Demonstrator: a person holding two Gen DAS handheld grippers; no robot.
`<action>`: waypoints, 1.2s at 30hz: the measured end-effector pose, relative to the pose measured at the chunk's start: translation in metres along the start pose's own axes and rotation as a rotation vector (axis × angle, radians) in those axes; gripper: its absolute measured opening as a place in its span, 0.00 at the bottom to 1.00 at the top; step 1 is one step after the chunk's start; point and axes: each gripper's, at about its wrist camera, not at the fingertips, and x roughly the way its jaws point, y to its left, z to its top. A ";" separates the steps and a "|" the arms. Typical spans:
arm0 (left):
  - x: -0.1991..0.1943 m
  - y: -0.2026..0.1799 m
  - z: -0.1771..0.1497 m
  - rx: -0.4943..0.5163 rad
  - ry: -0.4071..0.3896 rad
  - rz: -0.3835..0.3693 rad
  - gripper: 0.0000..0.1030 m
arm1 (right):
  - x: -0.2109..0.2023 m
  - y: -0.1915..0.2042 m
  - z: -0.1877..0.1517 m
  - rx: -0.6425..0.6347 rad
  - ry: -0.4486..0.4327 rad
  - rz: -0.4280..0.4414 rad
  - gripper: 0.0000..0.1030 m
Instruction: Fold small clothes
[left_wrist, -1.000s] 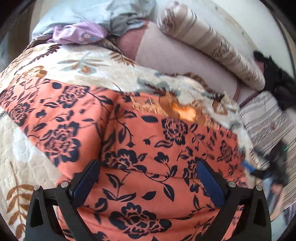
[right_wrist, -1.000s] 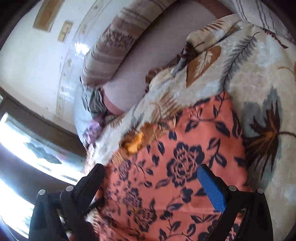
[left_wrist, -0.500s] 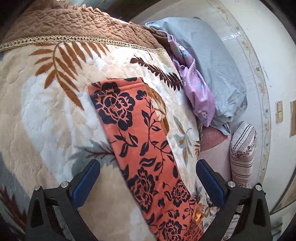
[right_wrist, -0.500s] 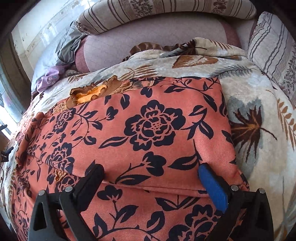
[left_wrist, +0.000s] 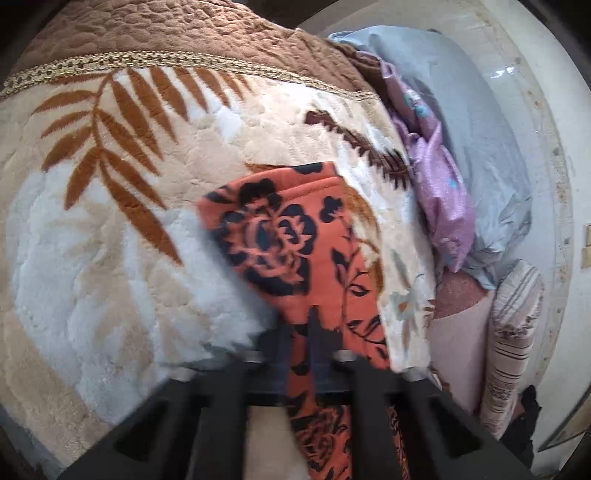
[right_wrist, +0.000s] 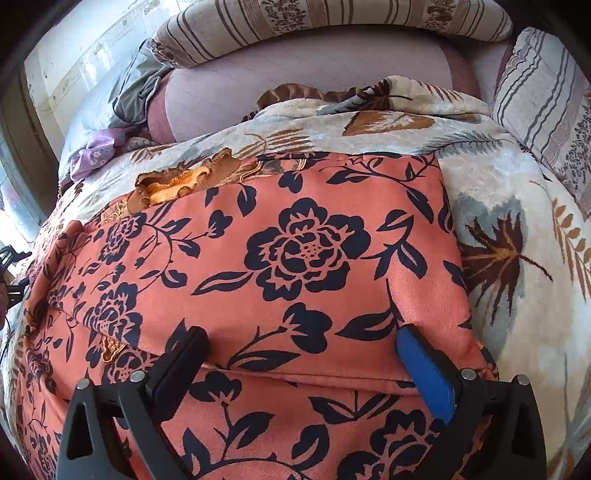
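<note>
We note one garment (right_wrist: 306, 266): orange-salmon cloth printed with dark navy roses, leaves and vines. It lies spread on the bed. In the right wrist view a folded-over layer sits on top of a lower layer, its fold edge running across the near part of the view. The far edge shows a gathered orange-gold frill toward the left. In the left wrist view the garment (left_wrist: 295, 251) appears as a narrow band running away from the camera, its far end squared off with a stitched hem; this view is motion-blurred. The near part is pinched between two closed fingers.
</note>
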 end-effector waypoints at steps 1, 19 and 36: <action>-0.003 -0.001 -0.001 0.010 -0.006 0.007 0.05 | 0.000 0.000 0.000 0.002 0.000 0.002 0.99; -0.084 -0.321 -0.347 1.110 0.072 -0.381 0.27 | -0.010 -0.017 -0.001 0.087 -0.046 0.110 0.99; 0.004 -0.132 -0.257 0.829 0.090 0.220 0.68 | -0.016 -0.084 0.022 0.613 0.120 0.468 0.98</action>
